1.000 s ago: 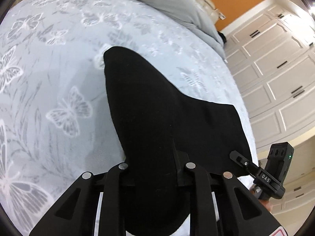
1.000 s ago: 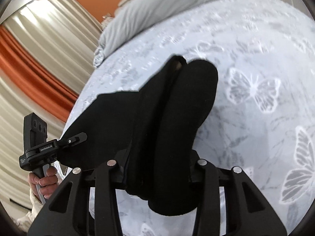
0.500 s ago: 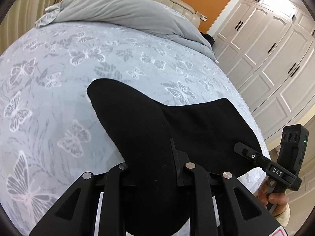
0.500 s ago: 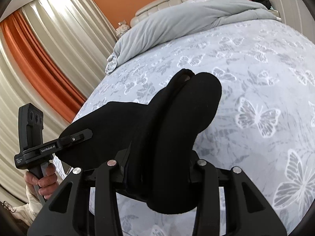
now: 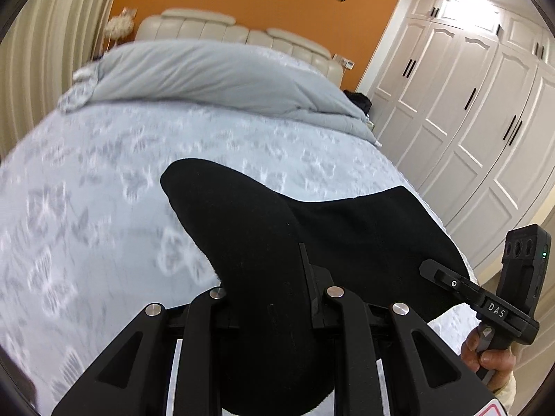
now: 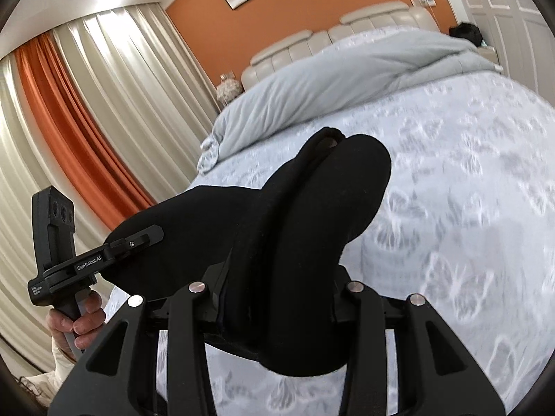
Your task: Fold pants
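In the left wrist view the butterfly-print bedspread (image 5: 104,190) is smeared with blur, so its pattern is hard to read. The left gripper (image 5: 274,298) is clamped narrowly on a bunched fold of the black pants (image 5: 249,242); the cloth covers its fingertips and runs out of the bottom edge. The fabric is matte, thick and featureless, its end rounded like a tongue above the bed, with a flatter sheet stretching rightward to the right gripper (image 5: 430,270), whose tips disappear into the cloth. Below it, a hand (image 5: 485,357) on the handle is cut off by the frame.

In the right wrist view, the left gripper (image 6: 152,234) bites the sheet's far corner. The right gripper (image 6: 277,287) holds a thicker double roll of pants (image 6: 312,215), pads hidden. A grey duvet (image 6: 347,79) lies beyond.
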Motion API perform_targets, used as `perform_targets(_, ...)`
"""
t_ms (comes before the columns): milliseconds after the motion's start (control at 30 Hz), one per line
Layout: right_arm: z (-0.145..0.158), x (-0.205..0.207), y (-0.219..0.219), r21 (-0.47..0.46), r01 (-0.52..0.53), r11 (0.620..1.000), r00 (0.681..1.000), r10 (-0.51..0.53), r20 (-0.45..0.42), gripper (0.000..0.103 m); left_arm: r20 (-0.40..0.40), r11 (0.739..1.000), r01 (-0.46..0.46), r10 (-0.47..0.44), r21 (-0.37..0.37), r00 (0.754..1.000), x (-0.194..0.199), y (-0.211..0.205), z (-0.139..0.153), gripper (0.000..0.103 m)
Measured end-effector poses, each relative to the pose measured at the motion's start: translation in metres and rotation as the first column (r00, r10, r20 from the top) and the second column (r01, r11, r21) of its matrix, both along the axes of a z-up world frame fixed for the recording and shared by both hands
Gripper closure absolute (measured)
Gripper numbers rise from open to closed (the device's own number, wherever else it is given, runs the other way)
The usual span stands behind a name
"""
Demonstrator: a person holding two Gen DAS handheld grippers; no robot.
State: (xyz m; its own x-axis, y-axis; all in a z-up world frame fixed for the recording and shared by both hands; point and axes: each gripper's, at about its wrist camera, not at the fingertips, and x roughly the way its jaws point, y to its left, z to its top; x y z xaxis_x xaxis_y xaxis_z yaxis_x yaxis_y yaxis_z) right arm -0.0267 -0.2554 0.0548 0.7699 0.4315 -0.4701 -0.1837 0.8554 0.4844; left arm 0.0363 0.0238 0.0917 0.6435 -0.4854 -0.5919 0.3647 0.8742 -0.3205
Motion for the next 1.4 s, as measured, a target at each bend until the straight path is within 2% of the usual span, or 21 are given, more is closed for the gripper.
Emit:
perform_targets(167,0.035,0.045,-0.01,-0.006,-0.004,1.0,0.999,0.004,0.05,0.065,0.046,1.0,-0.012,0.012,-0.013,0.999,0.039,-0.003,0.03,0.085)
perform_targets(300,0.052,0.09,-0.017,0.016,-0.002,1.0,0.997,0.001,0.081,0.065,0.077,0.999,-0.034,0.036,-0.029,0.996,0.078,-0.001,0.044,0.085)
perform_targets(433,0.045,0.139,-0.023,0.038,-0.002,0.999,0.995,-0.002,0.097,0.065,0.098,0.998,-0.054,0.055,-0.018,0.994,0.122,-0.002,0.043,0.085)
perform_targets(500,0.029,0.168,-0.026,0.051,-0.003,0.999,0.996,-0.002,0.093,0.065,0.104,0.998,-0.059,0.06,-0.011,0.993,0.142,-0.005,0.036,0.085)
perform_targets(633,-0.013,0.211,-0.03,0.048,0.004,0.999,0.995,-0.009,0.103,0.065,0.111,0.998,-0.054,0.052,0.011,0.992,0.193,-0.011,0.0,0.085)
perform_targets(767,-0.084,0.259,-0.04,0.06,0.019,0.998,0.999,-0.021,0.031,0.063,0.1,0.997,-0.052,0.046,0.062,0.994,0.238,-0.019,-0.062,0.083)
perform_targets(833,-0.125,0.275,-0.045,0.057,0.019,0.998,0.999,-0.016,-0.044,0.058,0.048,0.995,-0.056,0.053,0.083,0.997,0.257,-0.02,-0.107,0.082)
perform_targets(867,-0.152,0.283,-0.048,0.03,0.03,0.999,0.993,-0.026,-0.116,0.053,0.003,0.995,-0.047,0.047,0.09,0.999,0.267,-0.02,-0.131,0.08)
perform_targets(900,-0.17,0.287,-0.05,0.006,0.05,0.999,0.984,-0.048,-0.17,0.04,-0.083,0.995,-0.054,0.062,0.087,0.995,0.277,-0.017,-0.162,0.08)
perform_targets(933,-0.184,0.286,-0.056,0.0,0.064,0.998,0.979,-0.063,-0.194,0.035,-0.132,0.995,-0.067,0.078,0.08,0.988,0.282,-0.013,-0.181,0.069)
perform_targets(967,-0.19,0.277,-0.066,0.036,0.073,0.997,0.984,-0.066,-0.164,0.033,-0.128,0.997,-0.078,0.081,0.026,0.989,0.278,-0.003,-0.192,0.059)
perform_targets(1000,-0.185,0.268,-0.073,0.049,0.096,0.994,0.985,-0.087,-0.149,0.033,-0.101,0.996,-0.089,0.087,-0.021,0.991,0.27,0.009,-0.192,0.058)
perform_targets(1067,-0.156,0.246,-0.083,-0.02,0.18,0.983,0.981,-0.181,-0.075,0.033,-0.092,0.992,-0.123,0.121,-0.007,0.988,0.258,0.025,-0.18,0.058)
perform_targets(1133,-0.126,0.231,-0.083,-0.008,0.166,0.986,0.986,-0.166,0.009,0.04,-0.008,0.984,-0.18,0.18,0.013,0.984,0.242,0.038,-0.153,0.059)
perform_targets(1200,-0.096,0.233,-0.062,-0.045,0.102,0.994,0.994,-0.1,0.047,0.058,0.065,0.974,-0.221,0.218,0.048,0.974,0.235,0.037,-0.121,0.056)
perform_targets(1233,-0.086,0.237,-0.048,-0.071,0.083,0.994,0.996,-0.08,0.044,0.062,0.067,0.971,-0.231,0.227,0.06,0.972,0.237,0.03,-0.11,0.056)
perform_targets(1267,-0.081,0.246,-0.029,-0.095,0.039,0.995,0.999,-0.036,0.025,0.075,0.058,0.969,-0.237,0.234,0.065,0.971,0.241,0.023,-0.103,0.054)
perform_targets(1300,-0.083,0.255,-0.014,-0.117,0.01,0.993,1.0,-0.009,0.003,0.08,0.038,0.969,-0.238,0.236,0.063,0.971,0.246,0.014,-0.099,0.051)
perform_targets(1367,-0.101,0.276,0.01,-0.214,0.001,0.977,0.998,-0.015,-0.06,0.081,-0.018,0.976,-0.213,0.214,0.042,0.977,0.26,-0.008,-0.106,0.042)
perform_targets(1400,-0.117,0.286,0.013,-0.268,0.017,0.963,0.994,-0.044,-0.095,0.081,-0.058,0.978,-0.199,0.203,0.063,0.977,0.27,-0.023,-0.122,0.04)
